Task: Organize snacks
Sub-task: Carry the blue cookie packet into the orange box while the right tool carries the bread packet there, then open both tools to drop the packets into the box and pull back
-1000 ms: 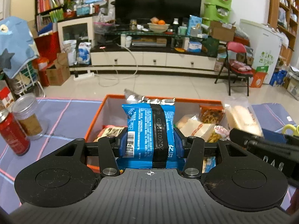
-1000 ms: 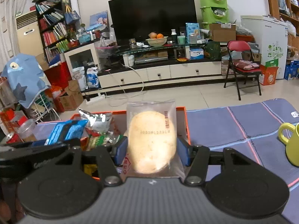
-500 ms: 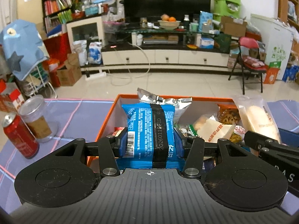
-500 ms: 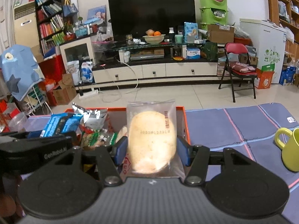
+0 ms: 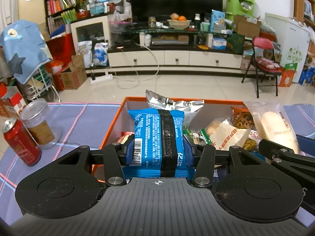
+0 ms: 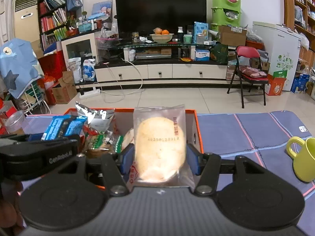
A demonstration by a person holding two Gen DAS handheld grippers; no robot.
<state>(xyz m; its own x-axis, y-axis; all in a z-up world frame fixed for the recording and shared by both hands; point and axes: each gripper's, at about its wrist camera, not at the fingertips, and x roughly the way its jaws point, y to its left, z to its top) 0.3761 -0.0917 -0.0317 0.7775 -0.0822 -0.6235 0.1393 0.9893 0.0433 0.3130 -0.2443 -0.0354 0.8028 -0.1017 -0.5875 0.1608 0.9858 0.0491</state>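
Note:
My left gripper [image 5: 158, 150] is shut on a blue snack packet [image 5: 155, 133] and holds it upright over the near left part of the orange box [image 5: 113, 123]. My right gripper [image 6: 159, 158] is shut on a clear packet with a round pale cake [image 6: 160, 143], held upright over the box's right end [image 6: 197, 129]. The box holds several other snacks, among them a silver foil bag [image 5: 173, 106] at the back. The right gripper's packet [image 5: 275, 125] shows in the left wrist view, and the blue packet [image 6: 63, 126] in the right wrist view.
The box sits on a purple-blue checked cloth [image 6: 246, 129]. A red can [image 5: 19, 139] and a clear jar [image 5: 37, 123] stand left of the box. A yellow-green mug [image 6: 303, 157] stands to the right. Beyond the table edge are floor, a TV stand and a red chair.
Both views have shifted slightly, with the box sitting a little further right in the left wrist view. Both grippers keep hold of their packets.

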